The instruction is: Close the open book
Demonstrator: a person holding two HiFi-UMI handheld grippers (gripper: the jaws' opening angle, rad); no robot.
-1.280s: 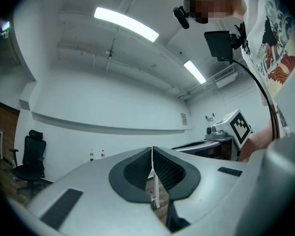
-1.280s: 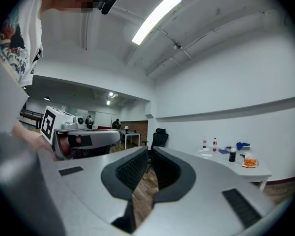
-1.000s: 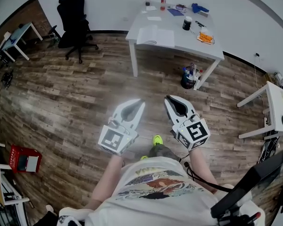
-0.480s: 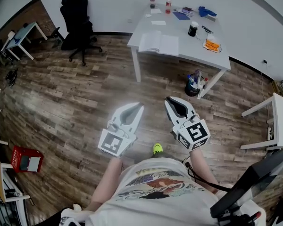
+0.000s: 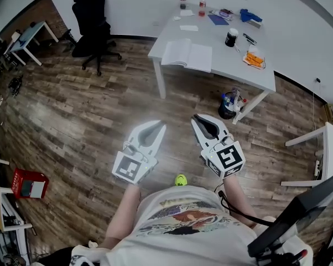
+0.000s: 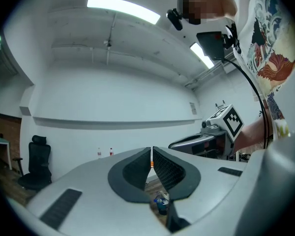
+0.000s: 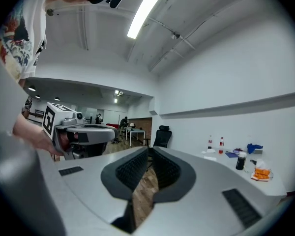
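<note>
An open book (image 5: 187,54) lies flat near the front edge of a white table (image 5: 222,60) at the far side of the room. My left gripper (image 5: 160,125) and right gripper (image 5: 196,118) are held side by side over the wooden floor, well short of the table. Both point level toward it. Each has its jaws shut with nothing between them, as the left gripper view (image 6: 151,150) and right gripper view (image 7: 149,150) show. The book is hidden in both gripper views.
On the table stand two bottles (image 5: 202,5), a dark cup (image 5: 231,37), a blue object (image 5: 250,15) and an orange packet (image 5: 254,60). A bucket of items (image 5: 230,104) sits under it. A black office chair (image 5: 93,26) stands at the left, a red box (image 5: 28,184) at lower left.
The table and book have drawn nearer and grown larger in the head view as I walk toward them. Both grippers keep the same pose and stay shut.
</note>
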